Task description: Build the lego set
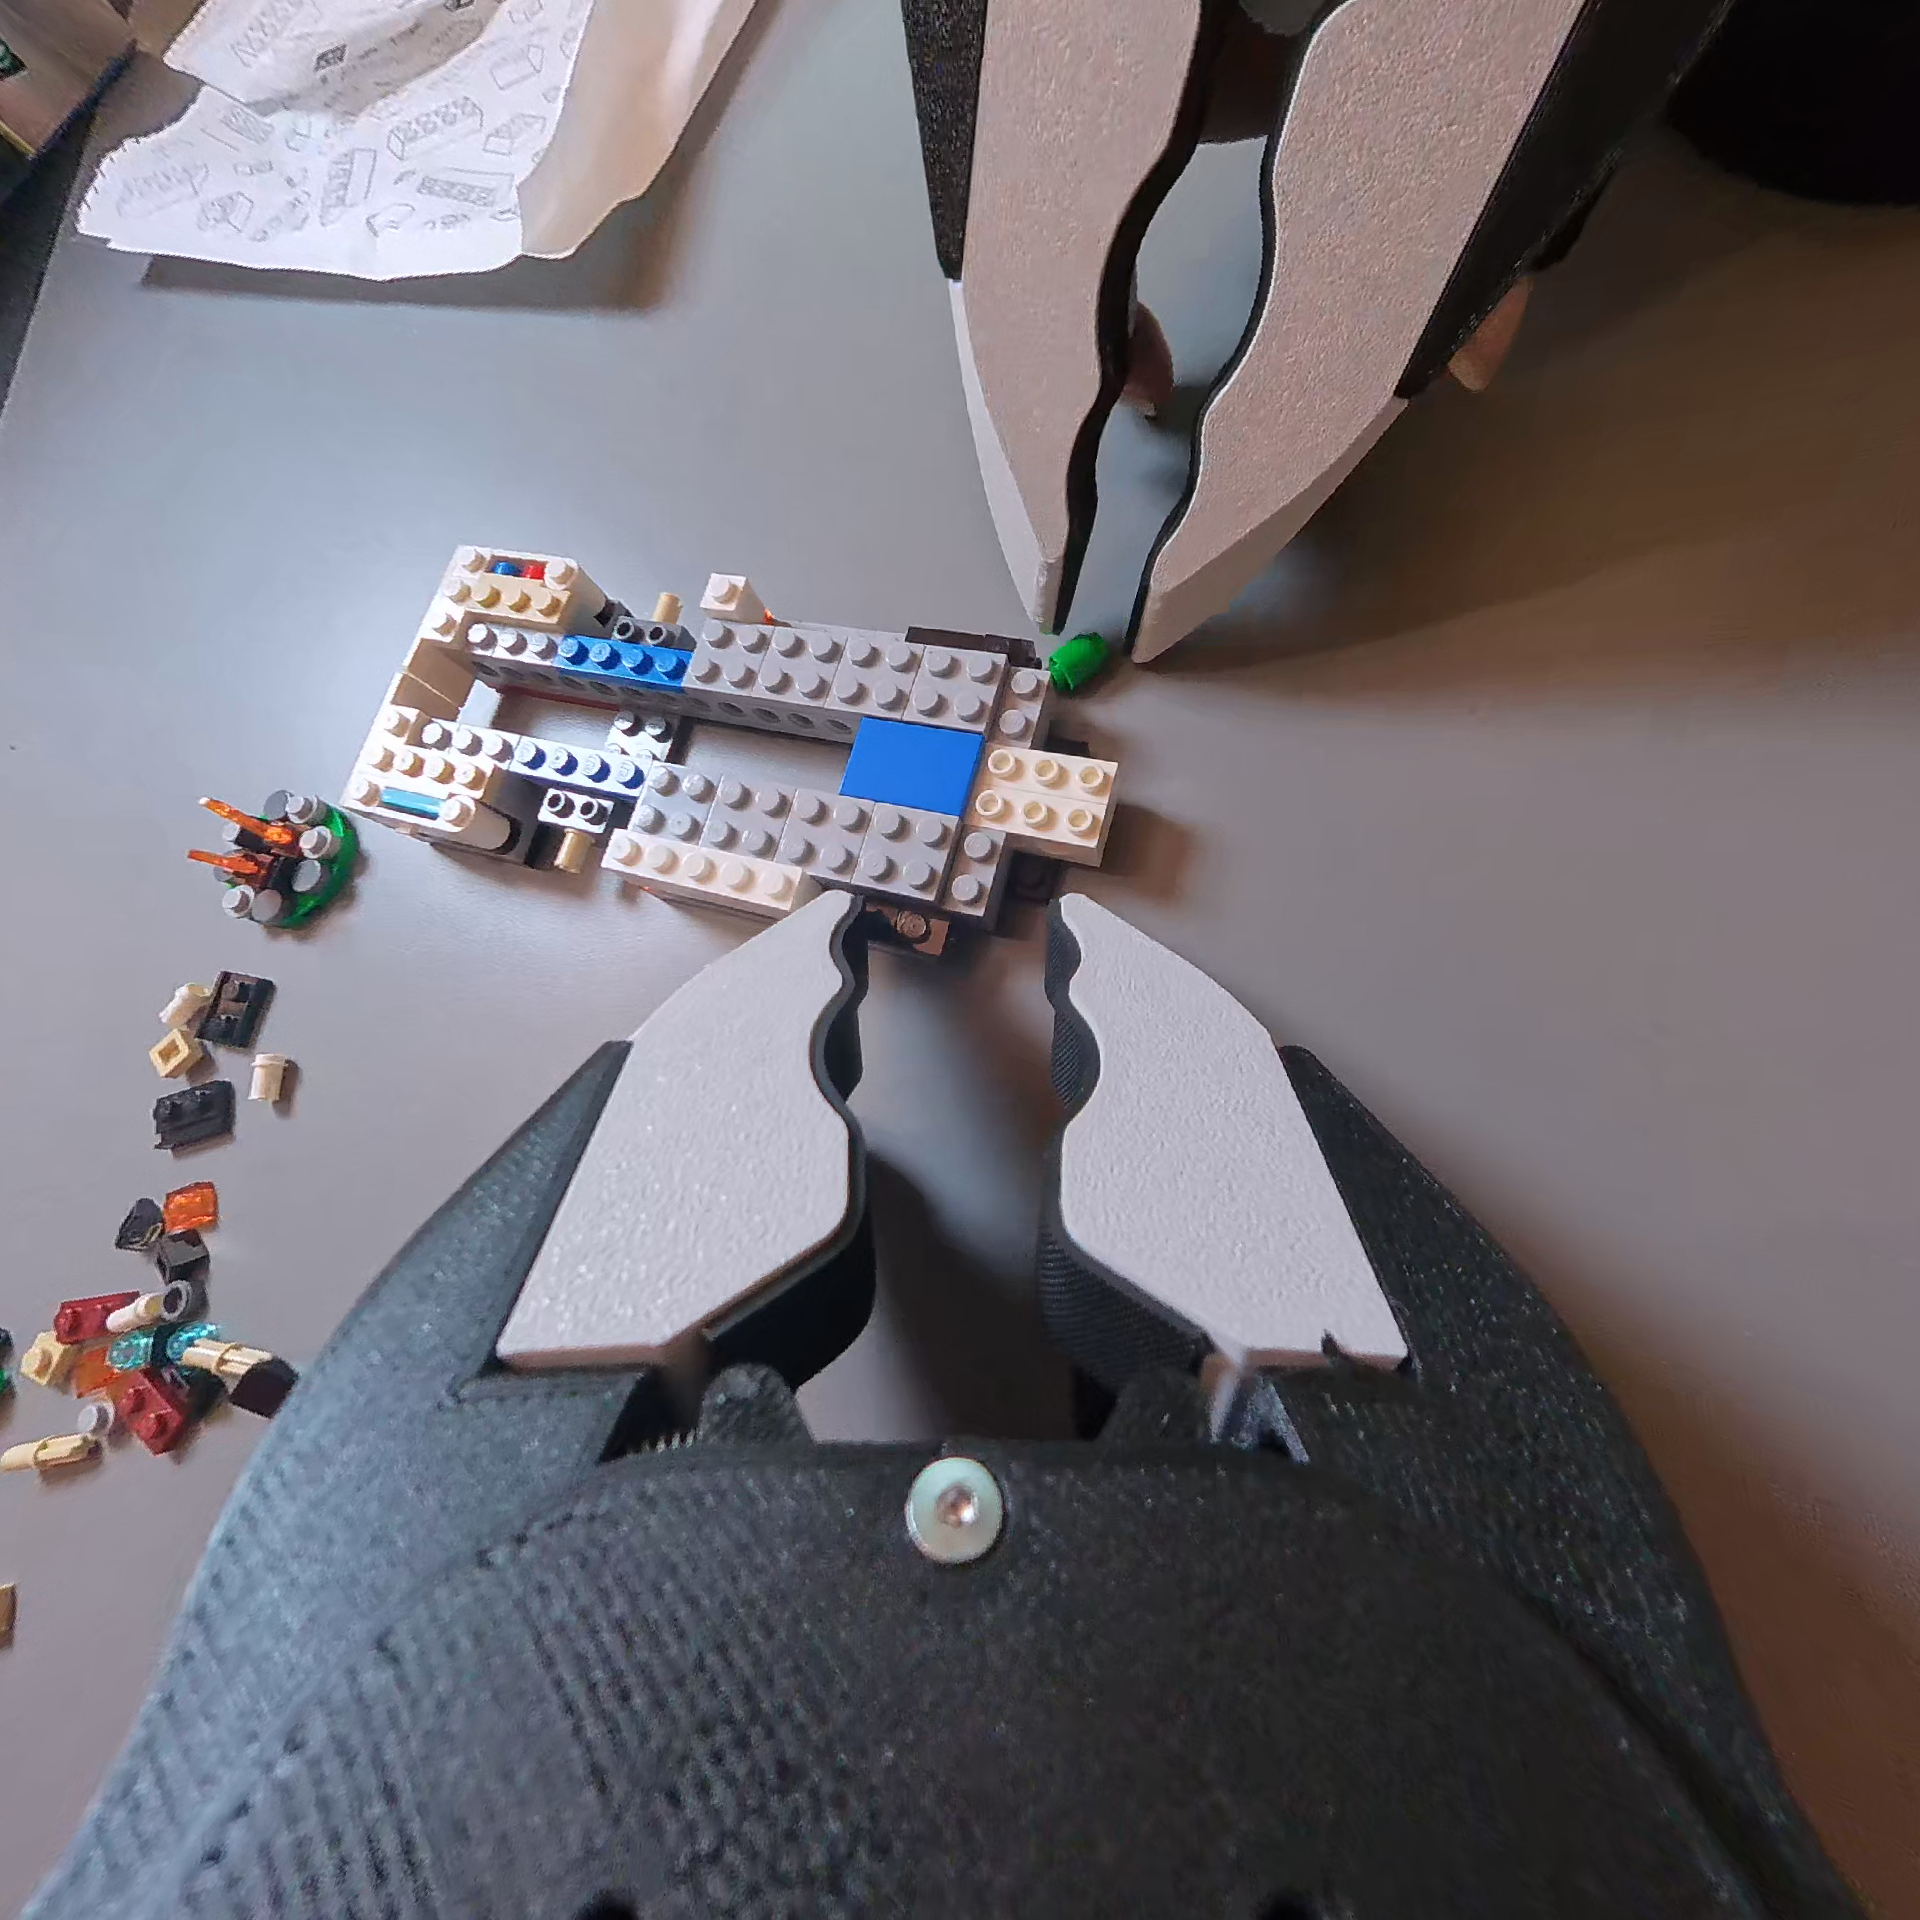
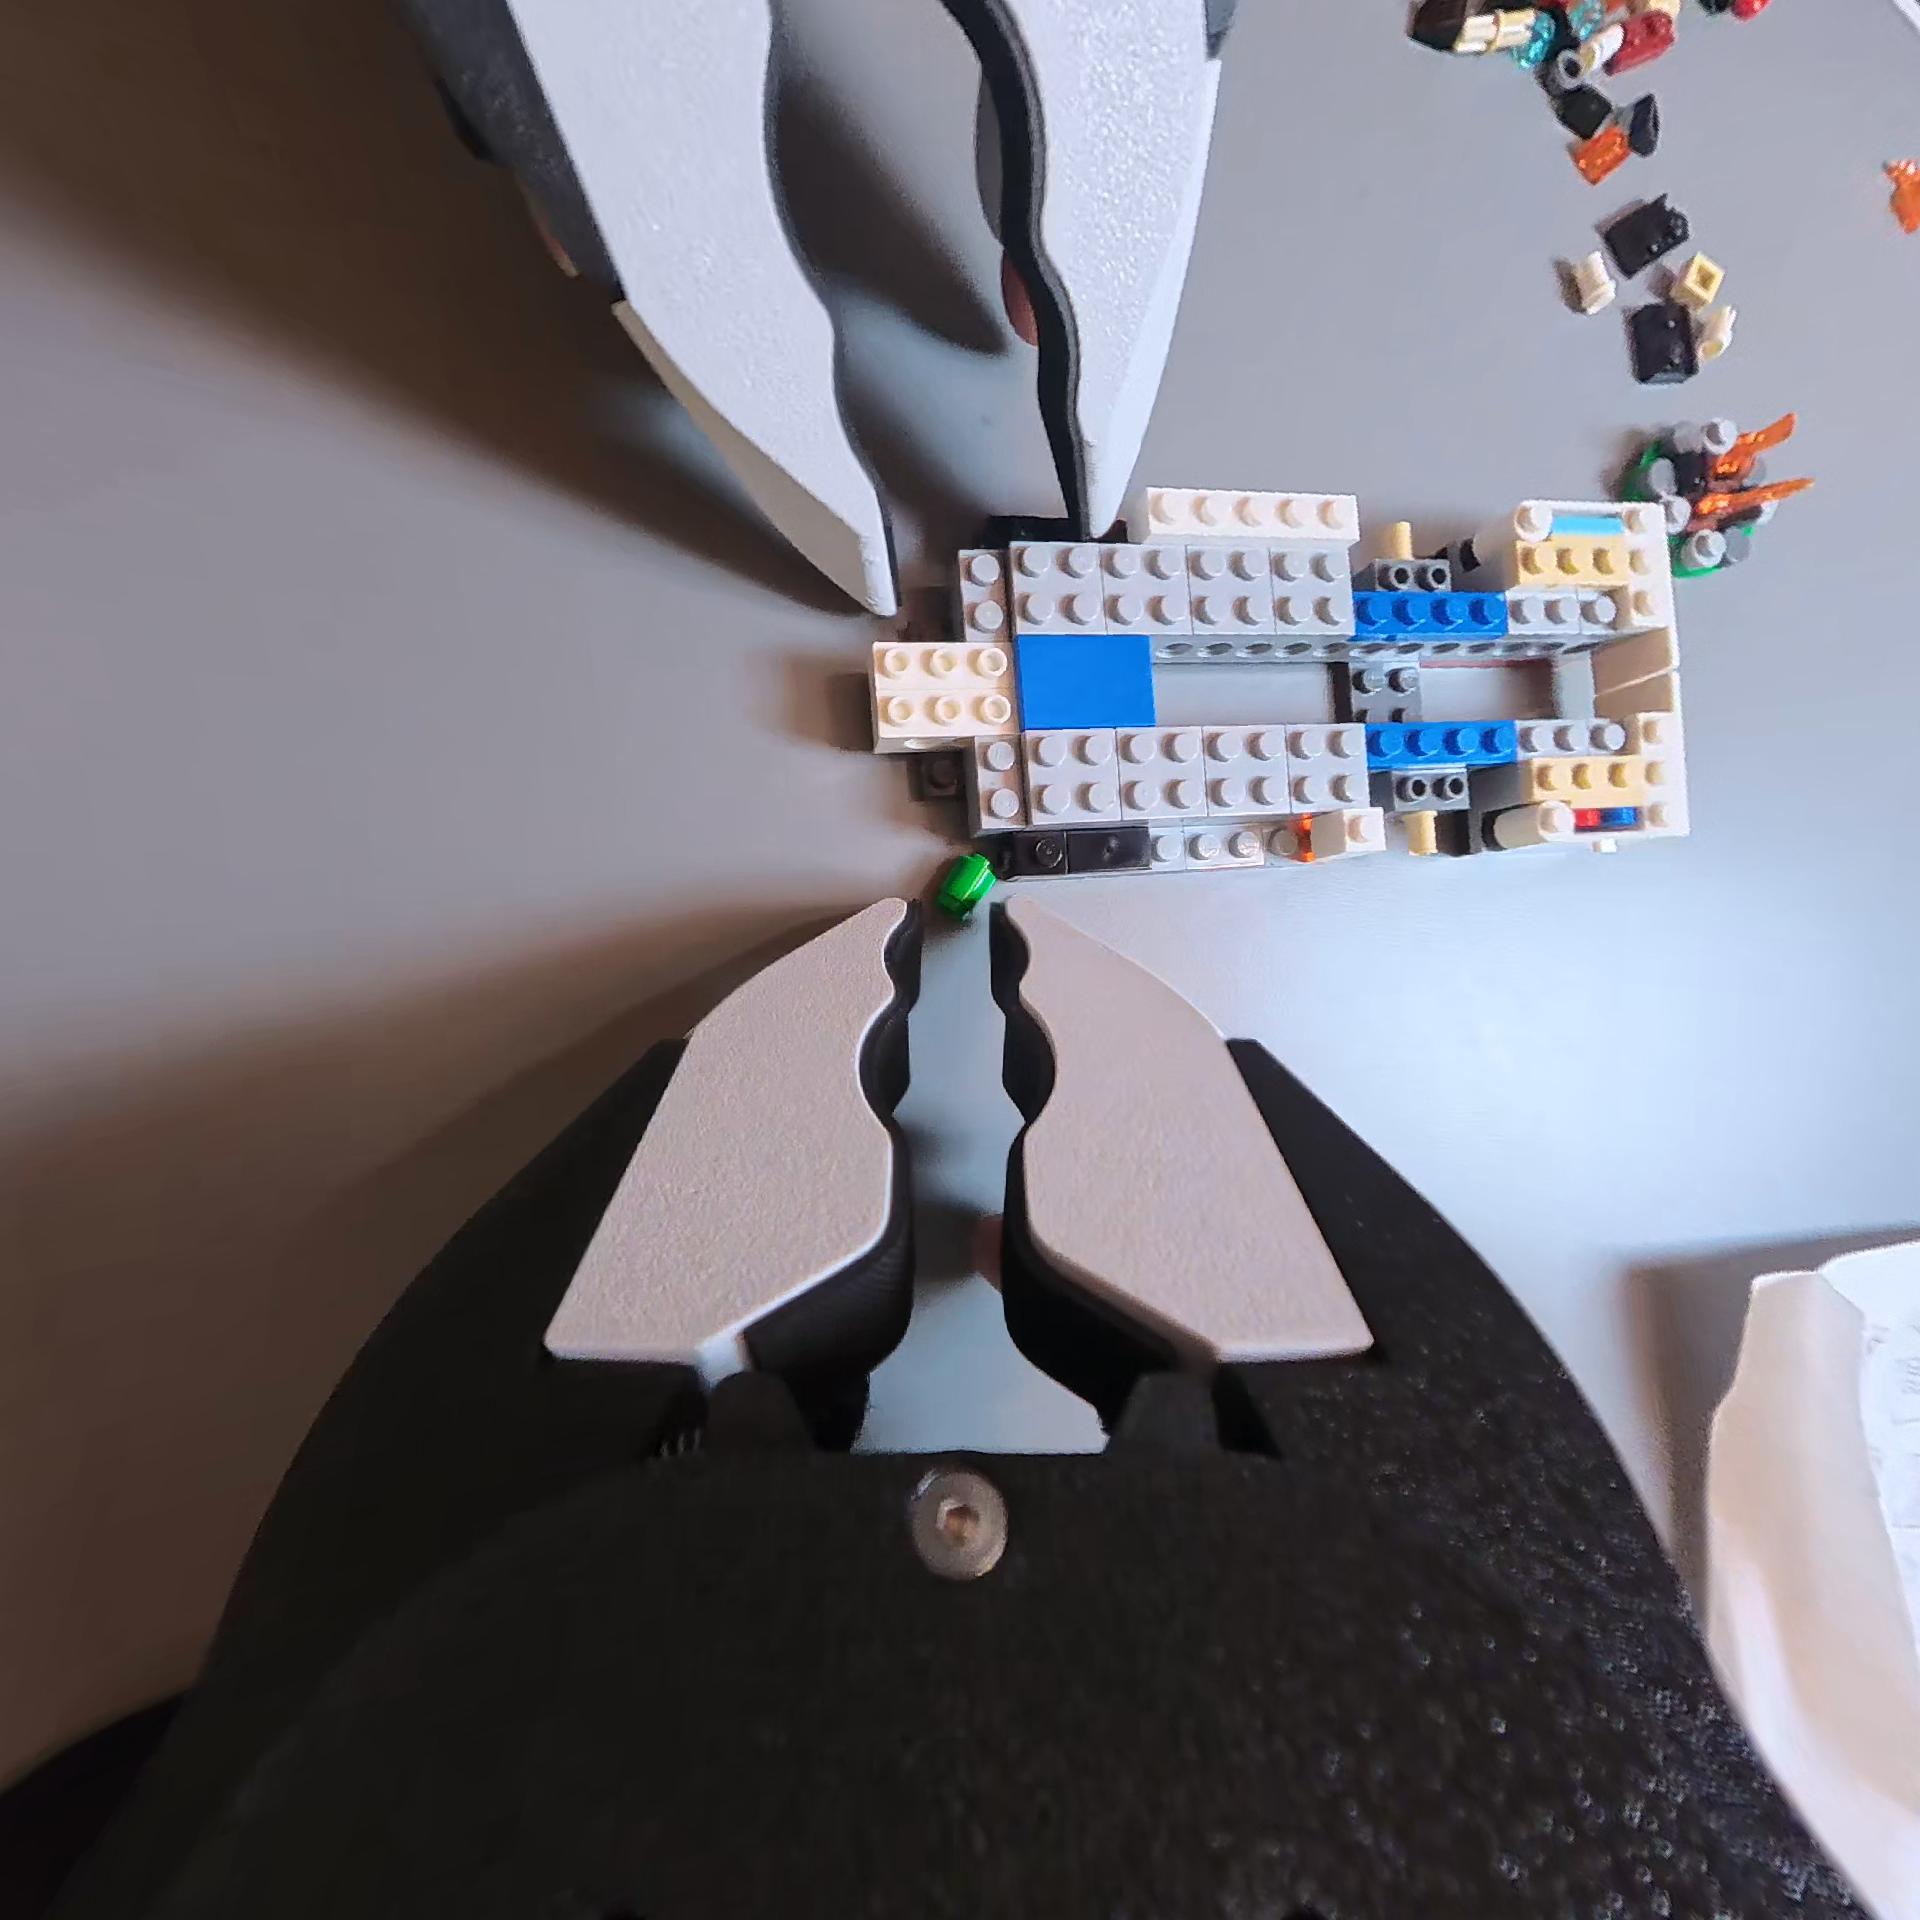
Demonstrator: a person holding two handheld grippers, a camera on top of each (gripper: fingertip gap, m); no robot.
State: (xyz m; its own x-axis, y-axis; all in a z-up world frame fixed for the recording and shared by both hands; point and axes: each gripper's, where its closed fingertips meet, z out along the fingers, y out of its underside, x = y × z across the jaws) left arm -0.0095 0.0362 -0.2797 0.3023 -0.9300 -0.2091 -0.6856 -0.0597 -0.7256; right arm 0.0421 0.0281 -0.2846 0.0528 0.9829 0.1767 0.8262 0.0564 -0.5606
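A flat brick build [image 1: 821,748] of grey, white and blue bricks lies on the grey table. My left gripper [image 1: 956,909] straddles a black part at the build's near edge, with both pads against it. It also shows in the right wrist view [image 2: 987,561], at the build's far edge. A small green piece [image 2: 964,883] lies on the table at the build's corner. My right gripper [image 2: 956,912] is open, and its tips sit just short of the green piece without touching it. In the left wrist view the right gripper [image 1: 1099,629] hangs over the green piece [image 1: 1081,660].
Loose small bricks [image 1: 135,1340] lie scattered at the left. A green round plate with orange flame pieces [image 1: 286,852] stands beside the build. A printed paper bag [image 1: 343,135] lies at the far left; it also shows in the right wrist view [image 2: 1829,1558], at the lower right. There is about 6 cm between the tips of the two grippers.
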